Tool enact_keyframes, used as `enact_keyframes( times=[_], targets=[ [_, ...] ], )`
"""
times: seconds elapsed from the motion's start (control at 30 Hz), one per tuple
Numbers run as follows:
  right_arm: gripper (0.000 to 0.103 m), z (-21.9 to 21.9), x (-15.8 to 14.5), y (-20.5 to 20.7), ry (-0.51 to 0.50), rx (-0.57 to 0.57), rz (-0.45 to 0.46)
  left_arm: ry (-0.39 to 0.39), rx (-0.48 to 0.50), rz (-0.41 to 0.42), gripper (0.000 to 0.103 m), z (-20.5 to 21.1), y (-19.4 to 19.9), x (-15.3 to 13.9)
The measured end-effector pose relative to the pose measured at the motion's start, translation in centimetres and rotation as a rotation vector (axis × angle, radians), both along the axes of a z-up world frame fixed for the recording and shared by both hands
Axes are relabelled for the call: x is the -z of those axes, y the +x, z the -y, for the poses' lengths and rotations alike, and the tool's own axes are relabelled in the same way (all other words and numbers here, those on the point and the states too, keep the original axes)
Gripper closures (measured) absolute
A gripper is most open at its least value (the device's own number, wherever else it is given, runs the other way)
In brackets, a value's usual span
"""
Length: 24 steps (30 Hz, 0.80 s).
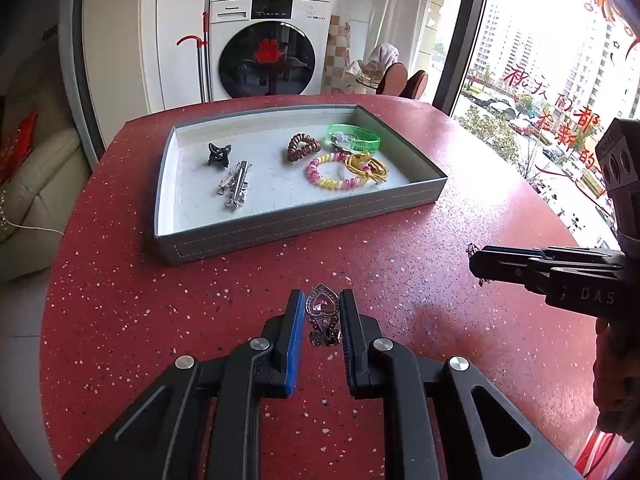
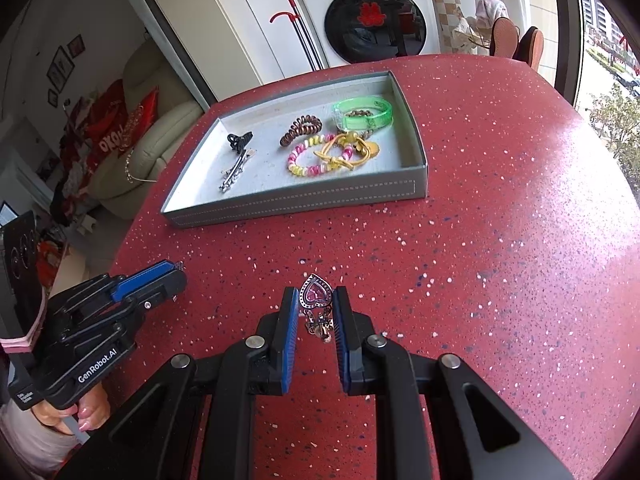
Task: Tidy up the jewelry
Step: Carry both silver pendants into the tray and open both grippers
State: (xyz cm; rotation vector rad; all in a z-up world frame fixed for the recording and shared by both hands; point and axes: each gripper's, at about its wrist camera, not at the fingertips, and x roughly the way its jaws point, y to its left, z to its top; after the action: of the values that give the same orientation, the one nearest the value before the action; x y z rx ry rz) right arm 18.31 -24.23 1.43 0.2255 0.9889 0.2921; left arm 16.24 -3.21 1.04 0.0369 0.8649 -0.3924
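Note:
My left gripper (image 1: 322, 295) is shut on a silver heart earring (image 1: 322, 306) with a pink stone, held just above the red speckled table (image 1: 160, 300). My right gripper (image 2: 316, 291) is shut on a matching heart earring (image 2: 317, 297); a small charm dangles below it. Each gripper shows in the other's view: the right gripper (image 1: 475, 262) at the right, the left gripper (image 2: 179, 276) at the left, both pinched on a sliver of metal. Ahead lies the grey tray (image 1: 304, 222) holding a black claw clip (image 1: 219, 153), a silver clip (image 1: 236, 184), a brown spiral tie (image 1: 303, 147) and bracelets (image 1: 332, 172).
A green bangle (image 2: 364, 114) and a yellow cord (image 2: 344, 152) fill the tray's right side; its left front corner is bare. Behind the table stand a washing machine (image 1: 268, 40) and two chairs (image 1: 400, 78). A window (image 1: 540, 80) runs along the right, a sofa (image 2: 140, 140) at the left.

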Motion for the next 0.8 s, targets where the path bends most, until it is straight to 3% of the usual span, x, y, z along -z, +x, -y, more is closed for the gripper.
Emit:
enact_keyframes(
  times=[0.43, 0.8],
  targets=[
    [0.084, -1.0, -3.5, 5.3, 0.01, -0.001, 0.056, -0.009, -0.063, 0.064, 0.068, -2.6, 6.1, -3.8],
    [0.084, -1.9, -3.8, 11.0, -0.009, 0.018, 0.063, 0.004, -0.123, 0.077, 0.068, -2.9, 12.0, -5.2]
  ],
)
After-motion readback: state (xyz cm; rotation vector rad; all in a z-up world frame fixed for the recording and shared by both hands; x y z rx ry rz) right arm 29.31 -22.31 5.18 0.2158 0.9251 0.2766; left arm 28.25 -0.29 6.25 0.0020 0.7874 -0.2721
